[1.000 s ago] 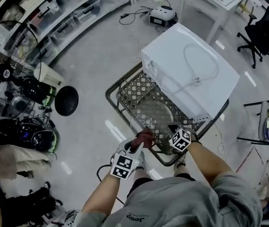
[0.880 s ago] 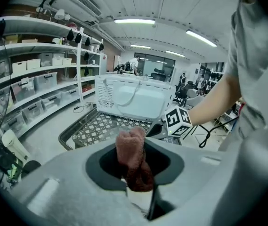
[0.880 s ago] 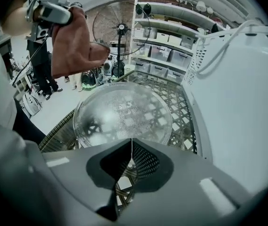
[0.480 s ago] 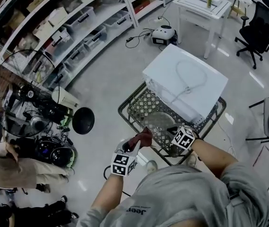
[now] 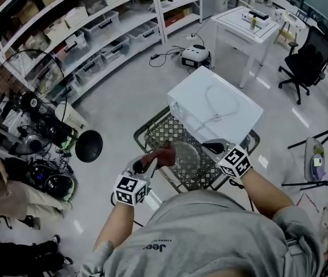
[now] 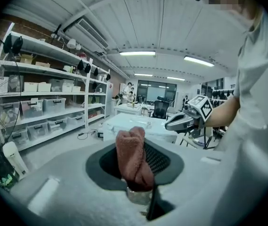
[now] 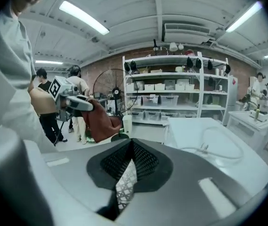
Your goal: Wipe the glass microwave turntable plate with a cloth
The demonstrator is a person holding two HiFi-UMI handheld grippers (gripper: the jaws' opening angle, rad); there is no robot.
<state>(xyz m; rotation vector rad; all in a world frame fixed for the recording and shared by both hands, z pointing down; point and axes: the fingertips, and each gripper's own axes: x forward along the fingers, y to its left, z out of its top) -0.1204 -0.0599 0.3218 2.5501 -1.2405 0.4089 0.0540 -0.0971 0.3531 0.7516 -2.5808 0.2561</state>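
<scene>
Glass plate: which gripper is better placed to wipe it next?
Left. The left gripper is shut on the cloth, close to the glass plate; the right gripper seems clamped on its edge, probably steadying it.

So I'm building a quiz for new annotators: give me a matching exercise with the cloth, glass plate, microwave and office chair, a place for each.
1 cloth
2 glass plate
3 microwave
4 office chair

a on the wire table
b in the right gripper
c on the floor at far right
d in the left gripper

Pairs: 1-d, 2-b, 3-a, 4-c.
</scene>
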